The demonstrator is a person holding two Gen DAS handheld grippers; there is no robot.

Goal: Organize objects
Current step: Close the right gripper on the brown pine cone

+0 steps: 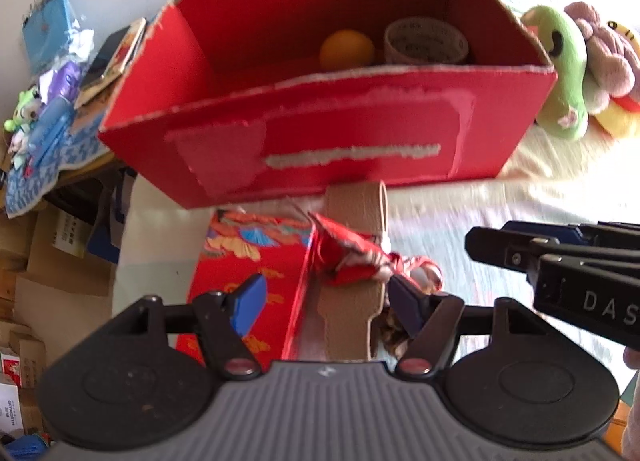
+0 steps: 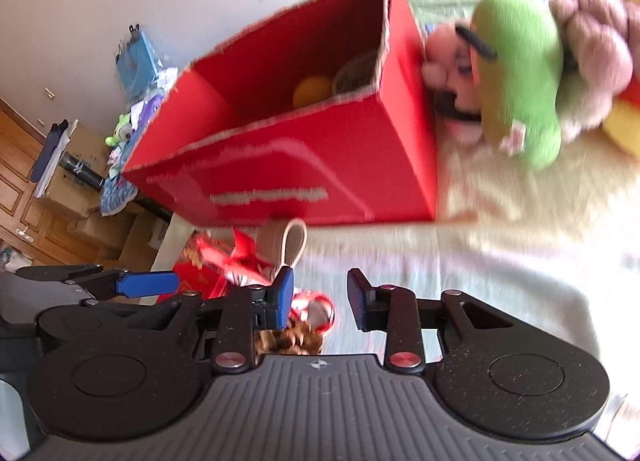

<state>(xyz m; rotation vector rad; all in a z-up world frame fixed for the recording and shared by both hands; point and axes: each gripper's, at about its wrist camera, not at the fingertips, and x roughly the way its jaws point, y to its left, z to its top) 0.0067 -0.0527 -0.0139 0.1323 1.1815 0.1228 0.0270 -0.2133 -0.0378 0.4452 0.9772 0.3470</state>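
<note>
Left wrist view: the left claw (image 1: pixel 326 303) is spread wide above a red gift pouch (image 1: pixel 360 257) and patterned red packet (image 1: pixel 248 273), near the red cardboard box (image 1: pixel 320 141) holding an orange ball (image 1: pixel 346 49) and tape roll (image 1: pixel 426 41), evidently the collection bin.

Right wrist view: the right claw (image 2: pixel 320 297) is released, empty, just right of the pouch; plush toys (image 2: pixel 520 77) lie right of the box.

The red box (image 1: pixel 320 141) is matt cardboard with torn, rough rims and peeled paper patches. The plush toys (image 2: pixel 520 81) are fuzzy cloth. The bed (image 2: pixel 500 261) wears soft, pale fabric. The gift box (image 1: pixel 248 261) looks glossy printed card.
</note>
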